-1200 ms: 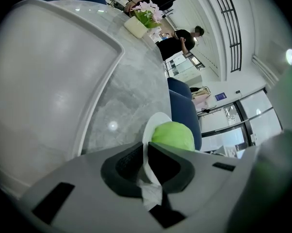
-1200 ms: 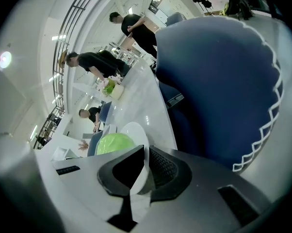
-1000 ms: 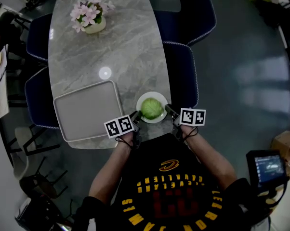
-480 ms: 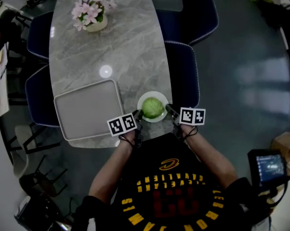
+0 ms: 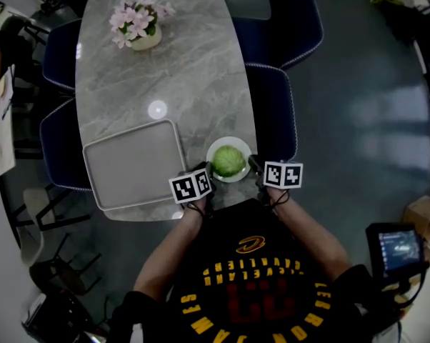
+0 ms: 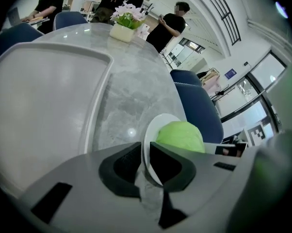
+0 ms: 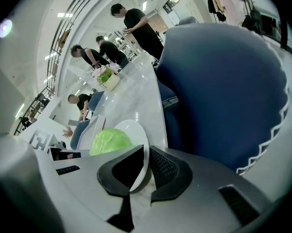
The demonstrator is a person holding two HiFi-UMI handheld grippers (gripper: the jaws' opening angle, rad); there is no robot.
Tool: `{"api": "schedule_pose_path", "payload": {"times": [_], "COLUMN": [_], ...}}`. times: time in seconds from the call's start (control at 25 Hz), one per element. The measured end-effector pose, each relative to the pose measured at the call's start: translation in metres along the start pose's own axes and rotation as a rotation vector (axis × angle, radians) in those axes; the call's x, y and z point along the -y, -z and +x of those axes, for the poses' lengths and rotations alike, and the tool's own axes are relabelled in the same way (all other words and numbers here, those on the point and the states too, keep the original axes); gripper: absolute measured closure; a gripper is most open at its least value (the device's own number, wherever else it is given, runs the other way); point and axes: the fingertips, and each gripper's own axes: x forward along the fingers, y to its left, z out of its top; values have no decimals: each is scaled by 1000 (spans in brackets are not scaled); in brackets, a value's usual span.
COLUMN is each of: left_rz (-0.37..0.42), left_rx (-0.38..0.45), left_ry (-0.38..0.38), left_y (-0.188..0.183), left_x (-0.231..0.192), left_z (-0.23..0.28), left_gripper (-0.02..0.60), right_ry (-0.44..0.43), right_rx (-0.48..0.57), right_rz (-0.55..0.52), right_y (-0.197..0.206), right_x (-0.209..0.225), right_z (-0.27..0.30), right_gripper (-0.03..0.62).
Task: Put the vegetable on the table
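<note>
A round green vegetable (image 5: 228, 161) lies on a white plate (image 5: 216, 148) that rests on the grey marble table (image 5: 172, 70) near its front edge. My left gripper (image 5: 206, 171) is at the plate's left rim. In the left gripper view the rim (image 6: 153, 130) stands between the jaws with a thin gap, the vegetable (image 6: 181, 135) behind it; these jaws have just been opening. My right gripper (image 5: 252, 164) is at the plate's right rim. In the right gripper view its jaws (image 7: 146, 171) close on the rim (image 7: 136, 130), beside the vegetable (image 7: 110, 141).
A grey tray (image 5: 133, 164) lies left of the plate. A pot of pink flowers (image 5: 138, 23) stands at the table's far end. Dark blue chairs (image 5: 271, 106) line both sides. People stand beyond the table in the gripper views.
The left gripper's marker cube has shifted right toward the plate and rolled. The plate with the vegetable and the right gripper have kept their places.
</note>
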Motion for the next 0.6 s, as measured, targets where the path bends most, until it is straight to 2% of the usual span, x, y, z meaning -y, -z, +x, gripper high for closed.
{"api": "schedule_pose_path", "payload": {"times": [0.12,0.28,0.52,0.6], "left_rz": [-5,-24,29,57], "left_rx": [44,102,154,176], "left_ry": [21,77,168,205], "left_y": [-13,-27,-44,-46], "left_x": [1,4,22,27], "left_z": [-5,-25,-65,-84], "left_gripper": [532,532,534,581], "right_ry": [57,55,-83,-128], "right_rx": [43,155,291,318], "right_rz": [-47,-83,-129,-156], "right_y": [-14,-41,-75,-76], "right_x": [2,-11,-71,-99], "right_z": [-8,-26,-49,-57], "right_gripper": [554,554,554,589]}}
